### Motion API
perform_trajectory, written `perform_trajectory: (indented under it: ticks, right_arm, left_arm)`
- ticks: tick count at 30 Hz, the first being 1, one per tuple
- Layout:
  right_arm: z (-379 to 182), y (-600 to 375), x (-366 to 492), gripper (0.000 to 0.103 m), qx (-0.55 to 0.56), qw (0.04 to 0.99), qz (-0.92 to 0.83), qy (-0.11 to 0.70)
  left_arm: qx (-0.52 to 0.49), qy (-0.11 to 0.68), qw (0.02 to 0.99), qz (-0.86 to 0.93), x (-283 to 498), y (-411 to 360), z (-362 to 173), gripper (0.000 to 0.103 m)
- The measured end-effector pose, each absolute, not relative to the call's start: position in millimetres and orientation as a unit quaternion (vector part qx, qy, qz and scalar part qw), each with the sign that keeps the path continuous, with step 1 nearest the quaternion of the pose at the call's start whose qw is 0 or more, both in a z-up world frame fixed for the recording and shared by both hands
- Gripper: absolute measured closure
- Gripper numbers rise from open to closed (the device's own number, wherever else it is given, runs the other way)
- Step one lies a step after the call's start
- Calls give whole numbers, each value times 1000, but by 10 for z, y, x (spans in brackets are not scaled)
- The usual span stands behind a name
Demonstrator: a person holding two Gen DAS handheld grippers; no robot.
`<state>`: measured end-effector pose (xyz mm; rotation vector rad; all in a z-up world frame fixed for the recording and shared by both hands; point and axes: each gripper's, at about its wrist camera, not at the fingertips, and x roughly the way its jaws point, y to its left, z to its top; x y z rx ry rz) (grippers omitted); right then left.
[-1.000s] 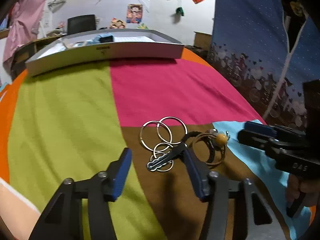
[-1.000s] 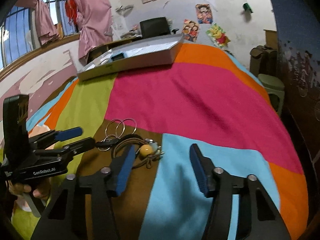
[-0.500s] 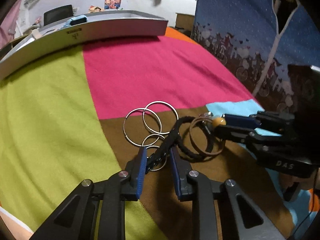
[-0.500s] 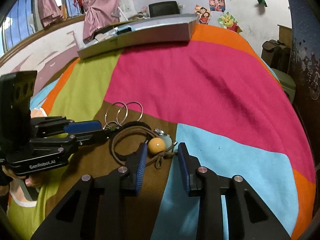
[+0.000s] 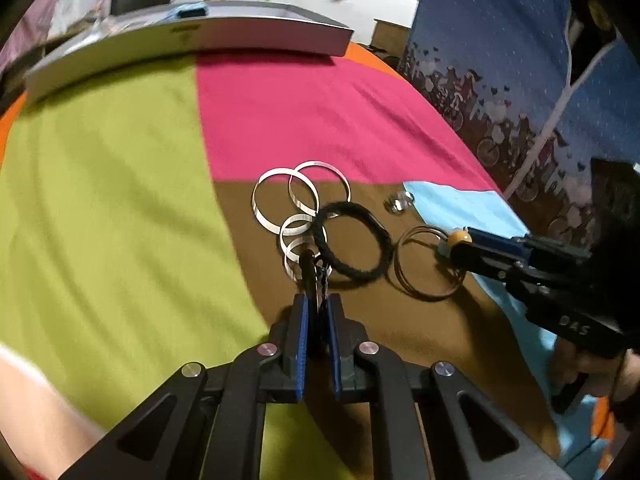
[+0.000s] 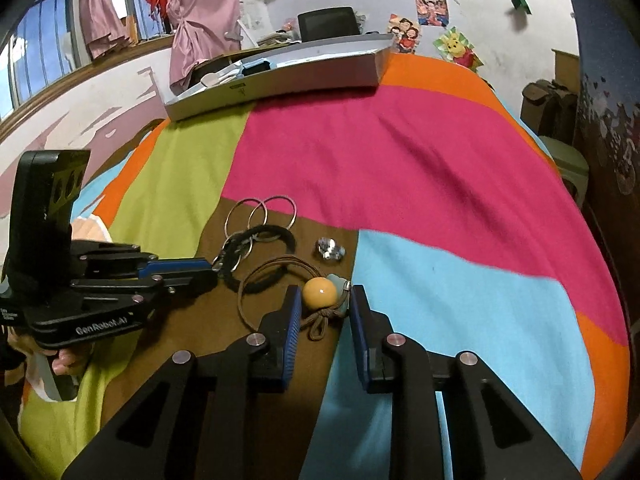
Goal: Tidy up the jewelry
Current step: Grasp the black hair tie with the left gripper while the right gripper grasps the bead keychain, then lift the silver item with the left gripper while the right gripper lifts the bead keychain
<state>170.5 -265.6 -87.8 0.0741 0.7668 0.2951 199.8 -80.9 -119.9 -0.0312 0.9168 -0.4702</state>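
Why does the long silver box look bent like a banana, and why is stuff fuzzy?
Left wrist view: the fisheye lens curves the silver box, and it looks smeared with motion blur. Right wrist view: the box curves too, but the yellow bead looks sharp.

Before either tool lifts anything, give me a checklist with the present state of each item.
1. Left tool on the ring bunch: jaws closing, the bunch's dark link between the pads: ok.
2. Right tool around the yellow bead: jaws closing, bead between them; firm contact: cannot tell.
3. Black hair tie free of the ring bunch: it overlaps the small rings: not ok.
4. Crystal clear of both tools: lies apart: ok.
5. Tray open on top at the far end: ok.
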Motion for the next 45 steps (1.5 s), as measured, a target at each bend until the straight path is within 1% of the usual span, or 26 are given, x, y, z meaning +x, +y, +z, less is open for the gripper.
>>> perform_trajectory:
  ticks: [3, 9, 12, 13, 20, 27, 31, 36, 41, 45]
  right_arm:
    - [-903, -2680, 1606, 81, 42, 913, 145, 378]
    - [-923, -2648, 1524, 81, 42, 911, 150, 381]
    - [-935, -2625, 1509, 81, 46, 909, 153, 385]
    - [-944, -2607, 1500, 81, 44, 908, 154, 386]
    - [-988, -2552, 1532, 81, 39, 902, 156, 400]
    - [-1067, -2531, 1592, 81, 48, 894, 162, 415]
    - [-1053, -2519, 1552, 81, 46, 899, 164, 404]
    - [-921, -2584, 1465, 82, 78, 908, 169, 376]
    - [-642, -2584, 1517, 82, 90, 921, 171, 337]
    - [-271, -2587, 1809, 82, 88, 932, 176, 303]
  left_arm:
    - [-27, 448, 864, -228, 1863, -749, -1218, 93]
    - [-19, 461, 860, -216, 1731, -721, -1230, 94]
    - [10, 477, 856, -200, 1691, -762, -1257, 94]
    - [22, 483, 854, -193, 1693, -785, -1281, 98]
    - [1, 508, 840, -189, 1824, -764, -1325, 98]
    - [12, 503, 846, -176, 1810, -880, -1325, 98]
    - [-19, 489, 854, -177, 1757, -820, -1261, 98]
    - [-41, 439, 878, -184, 1742, -785, -1025, 98]
    - [-48, 386, 905, -174, 1987, -753, -631, 98]
    - [-52, 353, 919, -166, 2365, -671, -298, 98]
